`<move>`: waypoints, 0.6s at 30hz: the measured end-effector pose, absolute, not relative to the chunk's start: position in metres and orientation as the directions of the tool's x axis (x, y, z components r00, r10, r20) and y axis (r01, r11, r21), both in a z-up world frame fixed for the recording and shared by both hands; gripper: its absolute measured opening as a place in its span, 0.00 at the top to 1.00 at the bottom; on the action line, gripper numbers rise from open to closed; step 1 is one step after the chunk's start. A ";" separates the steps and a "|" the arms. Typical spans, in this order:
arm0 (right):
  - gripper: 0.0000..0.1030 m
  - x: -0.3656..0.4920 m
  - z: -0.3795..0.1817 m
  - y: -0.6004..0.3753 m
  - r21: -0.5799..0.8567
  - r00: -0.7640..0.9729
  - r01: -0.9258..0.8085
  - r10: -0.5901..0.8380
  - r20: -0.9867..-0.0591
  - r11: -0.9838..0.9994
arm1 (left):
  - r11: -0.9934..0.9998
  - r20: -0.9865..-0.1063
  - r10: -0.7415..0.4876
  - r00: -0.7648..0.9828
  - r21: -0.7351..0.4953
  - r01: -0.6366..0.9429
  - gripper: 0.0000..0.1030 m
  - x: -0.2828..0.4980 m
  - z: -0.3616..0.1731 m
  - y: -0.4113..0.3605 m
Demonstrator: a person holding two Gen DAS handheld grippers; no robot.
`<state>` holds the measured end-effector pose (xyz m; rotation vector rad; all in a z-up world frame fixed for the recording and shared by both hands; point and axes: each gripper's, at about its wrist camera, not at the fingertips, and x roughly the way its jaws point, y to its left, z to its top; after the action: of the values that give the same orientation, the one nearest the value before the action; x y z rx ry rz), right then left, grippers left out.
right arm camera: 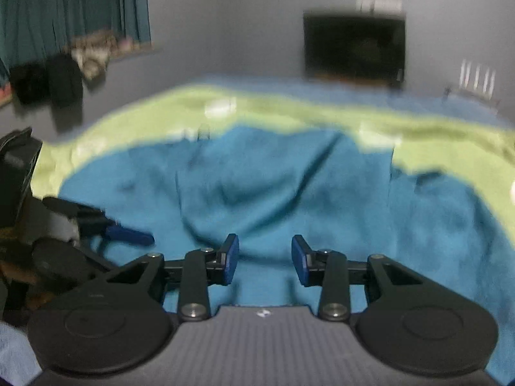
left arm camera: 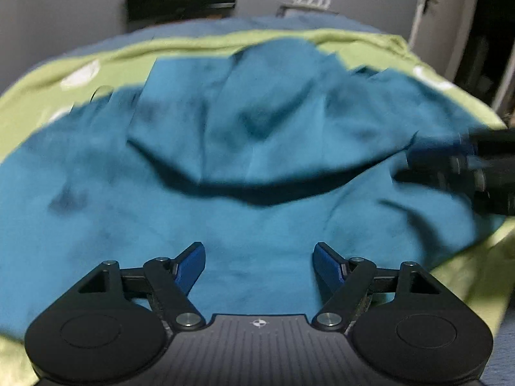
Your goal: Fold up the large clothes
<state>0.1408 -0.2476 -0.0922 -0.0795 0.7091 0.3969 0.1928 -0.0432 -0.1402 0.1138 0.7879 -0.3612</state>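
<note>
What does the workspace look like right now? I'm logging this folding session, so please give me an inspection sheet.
Surface: light green bedspread with white spots over a blue sheet.
Job's things: large teal fabric garment, rumpled, one flap folded over its middle.
Clutter: nothing seen on the bed.
Grippers: left tongs open, nothing between them; right tongs open and empty above the cloth.
Cables: nothing seen.
Surroundings: grey wall, dark wall screen, teal curtain, dark bags on the floor.
</note>
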 end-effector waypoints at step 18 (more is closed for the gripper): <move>0.41 0.078 -0.056 -0.324 0.357 0.791 0.069 0.167 -0.588 0.931 | 0.906 -0.669 -0.401 0.626 -0.186 0.380 0.25 0.126 -0.054 -0.006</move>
<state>0.0776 -0.3237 -0.0560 0.3754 0.6595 0.0544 0.1264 -0.0064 -0.0540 -0.0277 0.7741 -0.4479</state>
